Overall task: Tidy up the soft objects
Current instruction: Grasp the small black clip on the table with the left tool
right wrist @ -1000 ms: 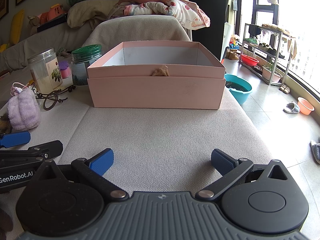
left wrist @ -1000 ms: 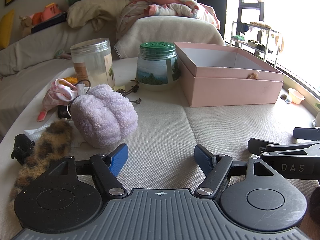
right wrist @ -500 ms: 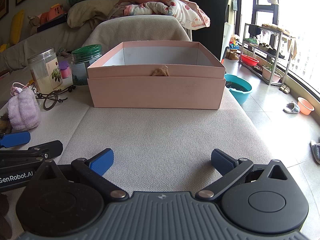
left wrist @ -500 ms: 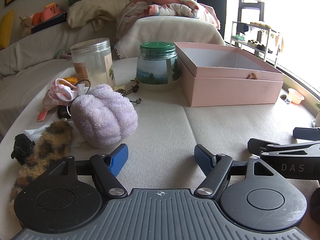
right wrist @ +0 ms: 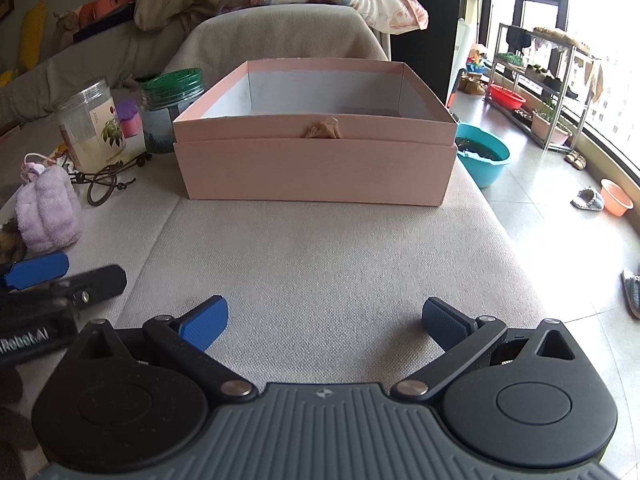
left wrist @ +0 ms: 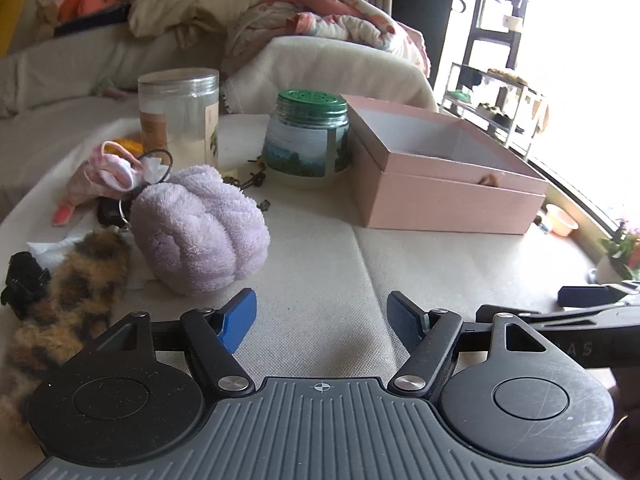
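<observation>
bare cloth (right wrist: 320,248) before pink box (right wrist: 316,168)

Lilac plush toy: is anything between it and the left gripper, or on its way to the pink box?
Nothing visible blocks either. The lilac plush toy lies just beyond the empty left gripper, whose jaws are closing; bare cloth leads to the pink box.

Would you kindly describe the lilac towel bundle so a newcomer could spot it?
Start at the pink box and pass the green-lidded jar toward the clutter beyond. The lilac towel bundle sits there beside a mottled furry toy: the only pale purple, ribbed, rounded lump.
</observation>
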The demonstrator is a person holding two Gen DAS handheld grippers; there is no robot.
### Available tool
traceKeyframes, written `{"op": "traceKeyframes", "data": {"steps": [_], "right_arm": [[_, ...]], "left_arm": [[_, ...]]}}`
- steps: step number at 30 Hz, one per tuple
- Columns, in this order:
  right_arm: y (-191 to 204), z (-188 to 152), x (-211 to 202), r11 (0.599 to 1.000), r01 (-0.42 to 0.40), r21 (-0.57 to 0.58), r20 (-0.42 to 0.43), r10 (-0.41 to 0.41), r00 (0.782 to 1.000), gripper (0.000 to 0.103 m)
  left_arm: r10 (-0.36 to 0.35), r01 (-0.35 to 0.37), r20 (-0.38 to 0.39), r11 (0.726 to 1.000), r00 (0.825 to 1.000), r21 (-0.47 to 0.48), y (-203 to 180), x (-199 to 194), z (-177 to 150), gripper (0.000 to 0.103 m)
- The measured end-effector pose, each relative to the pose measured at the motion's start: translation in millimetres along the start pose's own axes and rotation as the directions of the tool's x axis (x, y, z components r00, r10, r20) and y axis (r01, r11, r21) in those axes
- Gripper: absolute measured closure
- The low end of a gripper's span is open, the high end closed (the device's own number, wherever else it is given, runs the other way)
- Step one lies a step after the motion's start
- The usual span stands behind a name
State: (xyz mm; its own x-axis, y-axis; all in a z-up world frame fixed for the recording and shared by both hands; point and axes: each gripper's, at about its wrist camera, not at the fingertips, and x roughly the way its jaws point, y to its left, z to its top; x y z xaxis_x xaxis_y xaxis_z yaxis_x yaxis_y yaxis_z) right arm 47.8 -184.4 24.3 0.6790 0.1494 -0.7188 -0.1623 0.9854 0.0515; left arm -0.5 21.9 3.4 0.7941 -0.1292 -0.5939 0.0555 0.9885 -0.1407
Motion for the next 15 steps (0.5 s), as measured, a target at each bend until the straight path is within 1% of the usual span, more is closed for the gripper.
{"op": "traceKeyframes", "data": {"steps": [1,2,5,7,8,9,11,12,13,14,15], "right_arm": [[0,-1,0,1.0,-0.001,-0.002,0.001,0.001,1.0,0.0],[-1,-1,-1,1.0,-0.003,-0.003,-0.001,0.003,1.0,0.0],[-2,-2,-3,1.0,-0.004,-0.002,0.0,0.004,1.0,0.0],[-2,-2,-3,1.0,-0.004,-0.002,0.001,0.004,1.0,0.0],[-2,-2,-3,1.0,-0.003,-0.002,0.002,0.003,1.0,0.0],[-1,-2,-2,1.0,-0.003,-0.003,0.002,0.003,1.0,0.0],[-1,-1,-2,1.0,-0.004,-0.006,0.0,0.004,1.0,0.0],[-1,-1,-1,1.0,-0.006,-0.008,0.0,0.006,1.0,0.0],[-1,-1,-1,1.0,-0.008,-0.009,-0.001,0.008,1.0,0.0],[-2,0,-1,1.0,-0.01,-0.011,-0.002,0.01,1.0,0.0],[-2,0,-1,1.0,-0.011,-0.011,-0.002,0.011,1.0,0.0]], "left_arm": [[-0.03,0.03,-0.013,1.0,0.999,0.006,3,-2,3,0.032],[-0.046,0.046,-0.009,0.999,0.999,0.01,4,-5,5,0.033],[-0.097,0.096,0.027,0.995,0.995,0.036,11,-24,15,0.033],[-0.132,0.129,0.056,0.99,0.99,0.048,25,-43,23,0.033],[-0.133,0.129,0.078,0.99,0.988,0.055,36,-54,28,0.033],[-0.114,0.108,0.11,0.992,0.987,0.061,50,-67,33,0.033],[-0.039,0.032,0.154,0.998,0.987,0.047,78,-85,40,0.033],[0.019,-0.022,0.166,1.0,0.986,0.02,98,-93,44,0.033],[0.057,-0.056,0.165,0.998,0.985,-0.011,114,-98,47,0.033],[0.081,-0.074,0.162,0.996,0.984,-0.049,133,-103,50,0.033],[0.079,-0.068,0.156,0.995,0.985,-0.077,149,-106,50,0.034]]}}
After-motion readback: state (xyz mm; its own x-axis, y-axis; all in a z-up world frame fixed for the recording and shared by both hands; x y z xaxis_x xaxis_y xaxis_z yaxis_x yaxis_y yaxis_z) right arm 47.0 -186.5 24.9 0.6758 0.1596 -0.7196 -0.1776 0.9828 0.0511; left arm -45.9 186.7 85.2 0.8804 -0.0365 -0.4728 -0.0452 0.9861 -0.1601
